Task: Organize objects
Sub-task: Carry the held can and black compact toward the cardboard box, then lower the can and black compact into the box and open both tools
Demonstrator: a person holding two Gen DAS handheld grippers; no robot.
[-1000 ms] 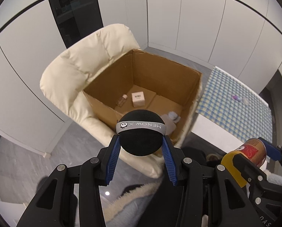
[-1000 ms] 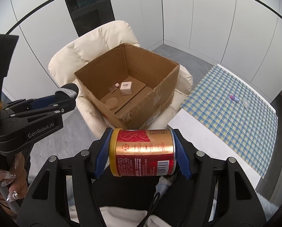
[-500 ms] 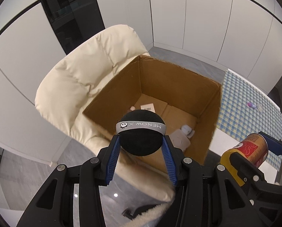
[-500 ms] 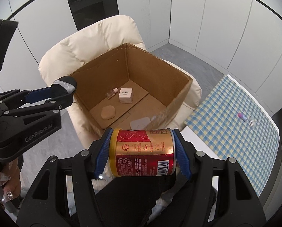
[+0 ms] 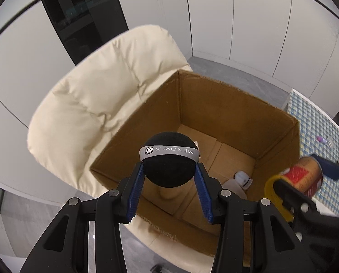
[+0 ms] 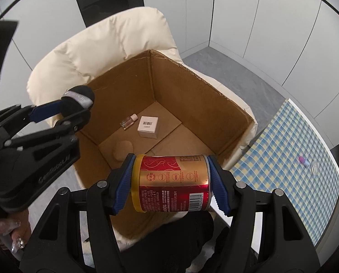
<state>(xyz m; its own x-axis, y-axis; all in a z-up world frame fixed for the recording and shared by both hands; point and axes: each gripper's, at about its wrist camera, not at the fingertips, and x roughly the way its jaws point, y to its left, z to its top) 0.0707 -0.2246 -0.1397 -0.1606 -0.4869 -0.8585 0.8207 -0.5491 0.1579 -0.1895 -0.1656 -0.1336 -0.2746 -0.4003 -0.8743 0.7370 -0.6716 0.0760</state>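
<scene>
My left gripper is shut on a black ball with a grey band, hanging over the near left edge of an open cardboard box. My right gripper is shut on a red and gold can lying sideways, above the box's near rim. In the right wrist view the left gripper and ball show at the left. The can shows at the right of the left wrist view. Inside the box lie a small white carton, a little glass bottle, a tan round pad and a pale bottle.
The box rests on a cream padded chair. A blue checked tablecloth covers a table at the right, with a small purple-capped item on it. White wall panels and a dark glass panel stand behind. A hand holds the left gripper.
Both grippers have moved closer to the box and lower, so the box fills more of each view. The ball and the can stay held as before.
</scene>
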